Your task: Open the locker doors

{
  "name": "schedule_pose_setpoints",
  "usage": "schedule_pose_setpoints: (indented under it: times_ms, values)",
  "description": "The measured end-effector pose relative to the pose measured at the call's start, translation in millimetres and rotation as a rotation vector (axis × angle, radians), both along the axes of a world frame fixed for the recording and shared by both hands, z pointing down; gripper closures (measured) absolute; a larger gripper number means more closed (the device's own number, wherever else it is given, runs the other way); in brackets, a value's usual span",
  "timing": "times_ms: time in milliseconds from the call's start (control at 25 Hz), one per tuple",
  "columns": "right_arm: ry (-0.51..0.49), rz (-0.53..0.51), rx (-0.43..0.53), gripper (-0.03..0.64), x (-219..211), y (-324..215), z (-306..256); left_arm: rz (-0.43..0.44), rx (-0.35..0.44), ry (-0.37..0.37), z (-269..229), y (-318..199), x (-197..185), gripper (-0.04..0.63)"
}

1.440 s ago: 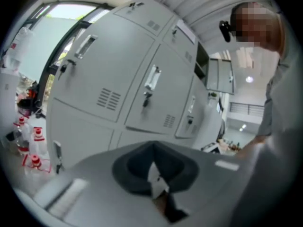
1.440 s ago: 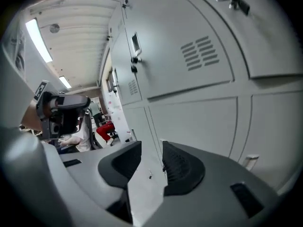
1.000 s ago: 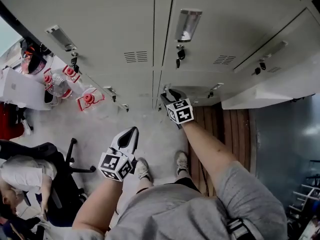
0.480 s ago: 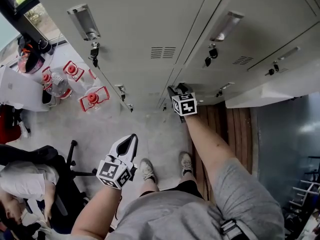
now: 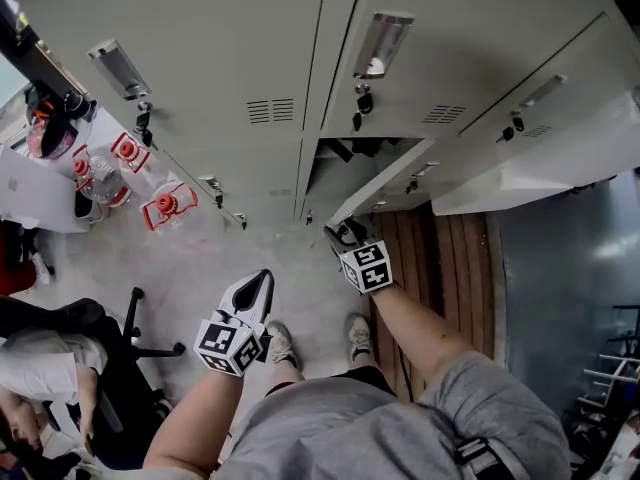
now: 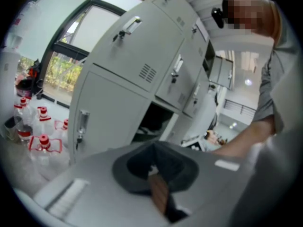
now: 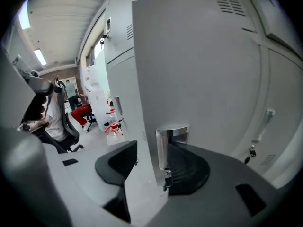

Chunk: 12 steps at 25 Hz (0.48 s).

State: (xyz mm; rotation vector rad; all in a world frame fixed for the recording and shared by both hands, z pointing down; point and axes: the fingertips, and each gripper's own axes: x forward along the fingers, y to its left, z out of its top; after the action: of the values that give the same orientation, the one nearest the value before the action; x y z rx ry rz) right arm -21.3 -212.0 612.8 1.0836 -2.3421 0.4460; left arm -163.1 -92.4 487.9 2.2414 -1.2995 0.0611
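Now lower locker (image 5: 325,178) ajar, dark stuff (image 5: 345,149) inside, unclear what. R gripper (image 7: 147,162) jaws wide apart astride its smooth grey metal door (image 7: 199,70) by chrome handle (image 7: 171,132); L gripper (image 5: 262,286) jaws together.

Matt grey painted metal locker doors (image 5: 250,28); a shiny chrome handle (image 7: 163,145); wooden floor planks (image 5: 440,258) beside smooth speckled flooring (image 5: 200,258).

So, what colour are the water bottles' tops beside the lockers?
Red tops; the head view shows them best.
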Motion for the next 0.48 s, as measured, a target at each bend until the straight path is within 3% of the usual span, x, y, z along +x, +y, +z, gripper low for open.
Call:
schedule_pose_setpoints:
  times_ms: [200,480]
  values:
    - [0.033,0.029,-0.046,0.429,94,59,5,0.051,0.004,0.02,-6,-7,56,0.592]
    - [0.135,0.291,-0.097,0.489,254,68,20,0.13,0.011,0.019,-10,-16,114,0.592]
